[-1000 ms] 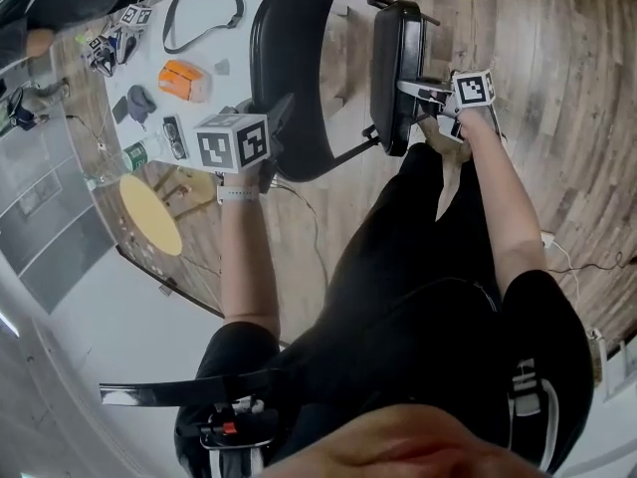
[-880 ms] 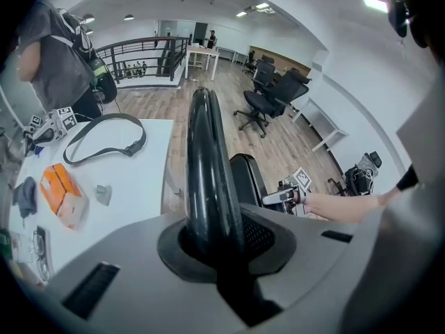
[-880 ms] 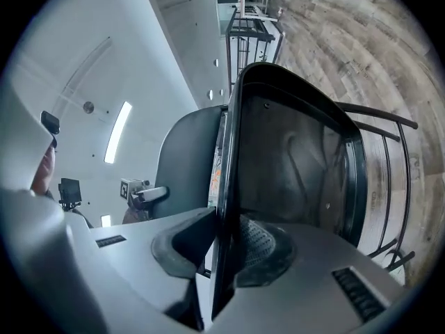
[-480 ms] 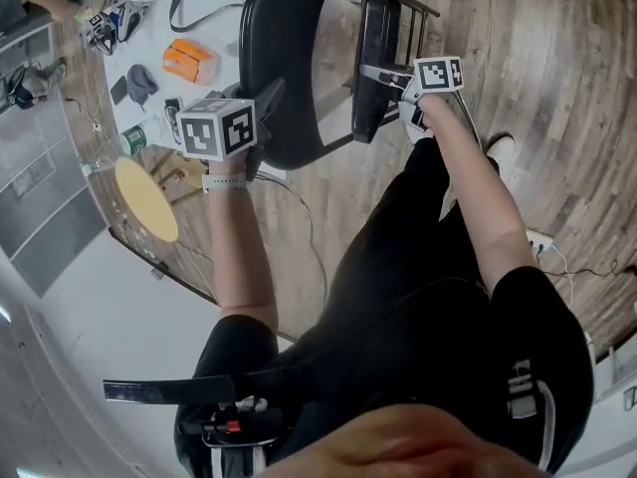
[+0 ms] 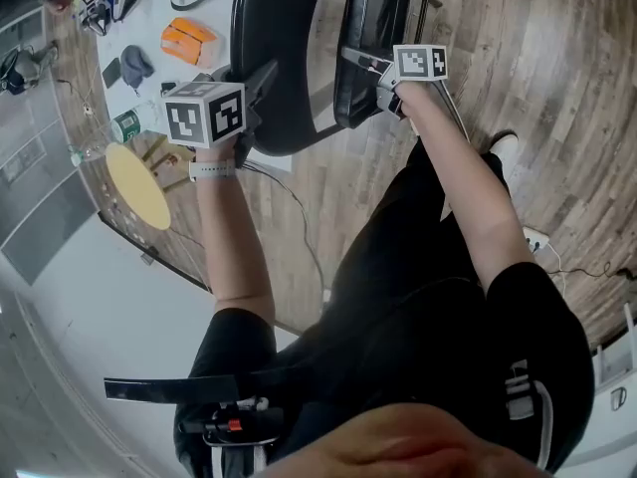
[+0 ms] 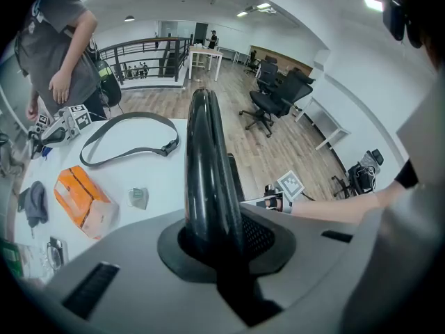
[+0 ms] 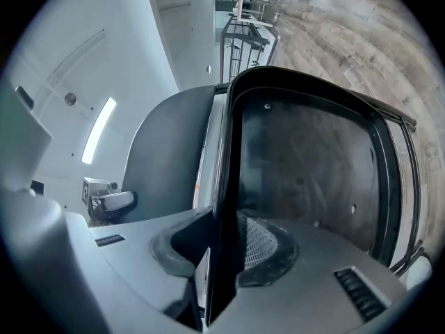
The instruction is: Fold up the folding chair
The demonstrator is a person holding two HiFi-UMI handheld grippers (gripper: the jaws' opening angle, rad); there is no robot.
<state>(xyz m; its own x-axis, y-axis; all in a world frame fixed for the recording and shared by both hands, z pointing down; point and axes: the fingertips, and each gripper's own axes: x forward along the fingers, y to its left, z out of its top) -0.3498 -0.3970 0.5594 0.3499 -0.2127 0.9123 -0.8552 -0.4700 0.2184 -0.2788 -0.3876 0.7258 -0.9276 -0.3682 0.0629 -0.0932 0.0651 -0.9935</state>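
Tabletop (image 5: 214,13), white, runs off the head view's upper left corner. On it lie a dark strap (image 6: 127,116), cut off by that view's top edge, an orange packet (image 5: 189,40) and a green-labelled bottle (image 5: 122,125) whose print is too small to read. Just right of these, the left claw (image 5: 255,90), its cube showing black-and-white square markers, pinches the rounded black rim of the backrest (image 6: 205,152). In the left gripper view that rim fills the gap between both pads. The folding chair (image 5: 299,28) stands on the wooden floor (image 5: 528,48) beside the tabletop. Its top is cut off by the frame and its legs are mostly hidden. Its seat (image 7: 306,165) is tipped up nearly on edge, close to the backrest. The right claw (image 7: 224,252) is clamped on the seat's thin edge, and the seat's dark panel fills the right gripper view. Far right, a white power strip (image 5: 537,239) lies on the floor, too small to make out clearly.
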